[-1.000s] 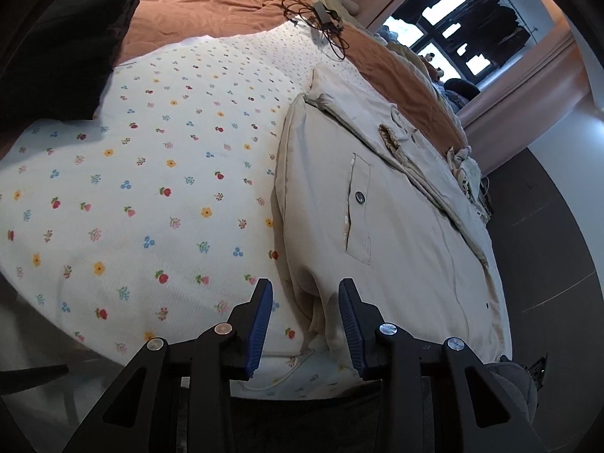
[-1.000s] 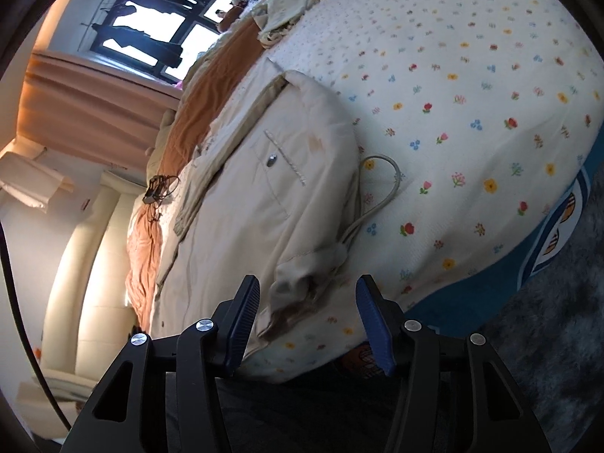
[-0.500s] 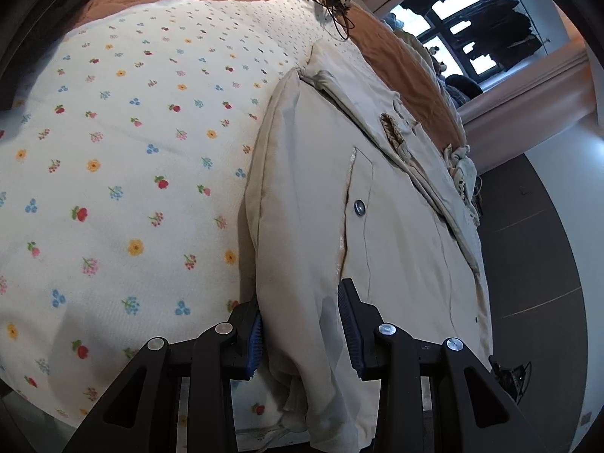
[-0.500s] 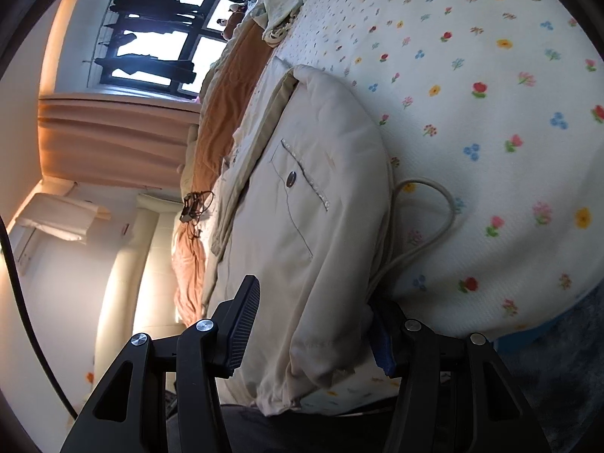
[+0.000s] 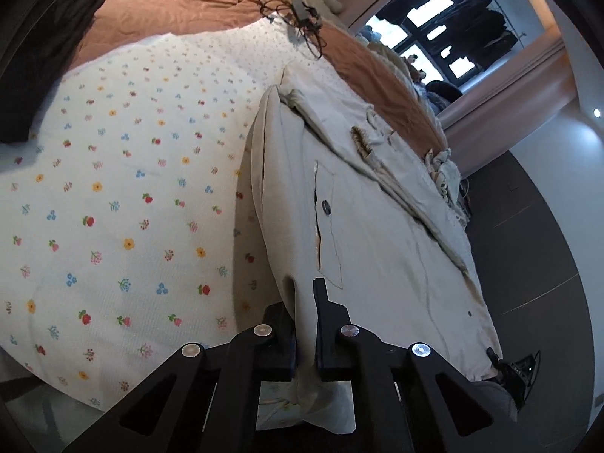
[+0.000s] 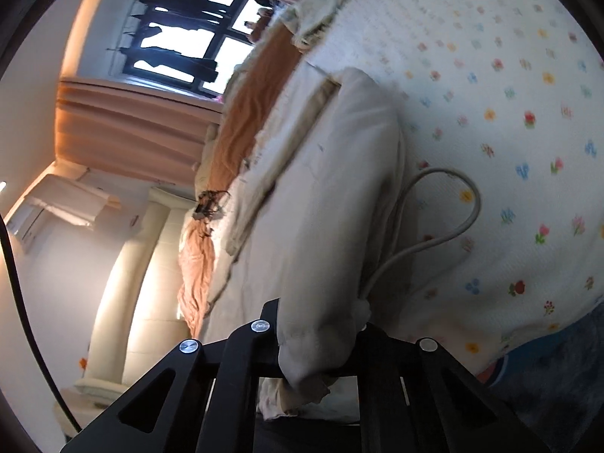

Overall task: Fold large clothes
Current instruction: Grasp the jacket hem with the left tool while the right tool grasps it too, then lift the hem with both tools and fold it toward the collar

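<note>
One drawstring loop (image 6: 449, 211), right view only

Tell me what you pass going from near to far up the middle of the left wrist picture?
The left hand-held gripper shut on the beige coat → the coat's pocket button → the flowery white sheet → the tangle of black cables on the brown blanket.

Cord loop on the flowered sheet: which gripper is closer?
Right. Both grippers' fingers have just closed on the beige garment; the cord runs into its end right beside the right gripper, while the left gripper has no cord in its view.
</note>
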The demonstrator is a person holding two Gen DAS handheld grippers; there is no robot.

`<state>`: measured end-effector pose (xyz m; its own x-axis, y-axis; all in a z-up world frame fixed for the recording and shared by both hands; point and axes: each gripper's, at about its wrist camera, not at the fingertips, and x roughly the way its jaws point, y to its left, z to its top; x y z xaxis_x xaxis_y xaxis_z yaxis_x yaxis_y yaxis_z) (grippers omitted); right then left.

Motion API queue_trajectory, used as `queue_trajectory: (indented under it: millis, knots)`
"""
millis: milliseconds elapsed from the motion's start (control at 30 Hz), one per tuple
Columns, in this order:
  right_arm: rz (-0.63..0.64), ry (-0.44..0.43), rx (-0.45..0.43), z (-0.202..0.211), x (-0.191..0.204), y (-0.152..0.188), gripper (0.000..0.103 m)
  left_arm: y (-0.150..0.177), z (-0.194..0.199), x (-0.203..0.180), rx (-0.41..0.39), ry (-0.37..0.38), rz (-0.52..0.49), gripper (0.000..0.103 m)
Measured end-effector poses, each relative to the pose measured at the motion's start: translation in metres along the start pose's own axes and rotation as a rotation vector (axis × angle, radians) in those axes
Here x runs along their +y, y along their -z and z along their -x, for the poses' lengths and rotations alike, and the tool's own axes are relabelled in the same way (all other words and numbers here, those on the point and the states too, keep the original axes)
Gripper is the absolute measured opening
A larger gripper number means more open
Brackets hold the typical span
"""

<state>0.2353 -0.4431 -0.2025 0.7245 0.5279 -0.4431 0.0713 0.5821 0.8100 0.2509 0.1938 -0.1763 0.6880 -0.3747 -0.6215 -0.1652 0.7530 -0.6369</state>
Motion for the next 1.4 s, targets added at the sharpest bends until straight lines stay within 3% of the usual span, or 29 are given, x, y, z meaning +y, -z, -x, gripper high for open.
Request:
queue_trajectory:
  millis: [367,1033,1400]
  knots:
    - [0.058,-0.081,-0.054,0.060,0.051,0.001,0.008,0.003,0.072,-0.027,-0.110,0.113,0.032,0.005]
    - [0.140,-0.224,-0.137,0.167,0.122,0.034,0.008,0.034,0.223,-0.087,-0.245,0.213,0.005,0.005]
    - [0.170,-0.276,-0.174,0.186,0.151,0.031,0.008,0.018,0.250,-0.105,-0.280,0.250,-0.017,0.005]
